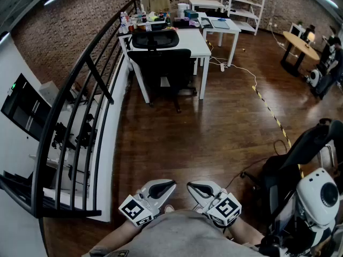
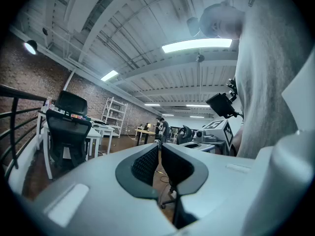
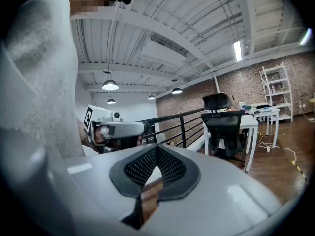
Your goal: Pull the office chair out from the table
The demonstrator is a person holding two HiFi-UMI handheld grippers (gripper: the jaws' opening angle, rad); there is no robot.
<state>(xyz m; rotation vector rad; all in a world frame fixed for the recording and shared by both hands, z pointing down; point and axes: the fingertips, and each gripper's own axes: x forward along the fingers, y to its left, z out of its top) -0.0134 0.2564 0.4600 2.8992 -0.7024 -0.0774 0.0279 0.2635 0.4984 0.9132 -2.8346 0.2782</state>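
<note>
The left gripper [image 1: 169, 185] and right gripper [image 1: 191, 187], both clenched on nothing, sit side by side well apart from the black chair [image 1: 161, 63] tucked against the white table's [image 1: 199, 46] near edge beside the railing [image 1: 80, 90], with bare wooden floor [image 1: 203, 138] between.

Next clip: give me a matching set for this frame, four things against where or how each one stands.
1 office chair
2 cardboard box
3 left gripper
4 black railing

A shut, nothing between its jaws
B pushed in at the white table
C brown, beyond the chair's headrest
D along the left edge of the wooden floor

Pairs: 1-B, 2-C, 3-A, 4-D
</note>
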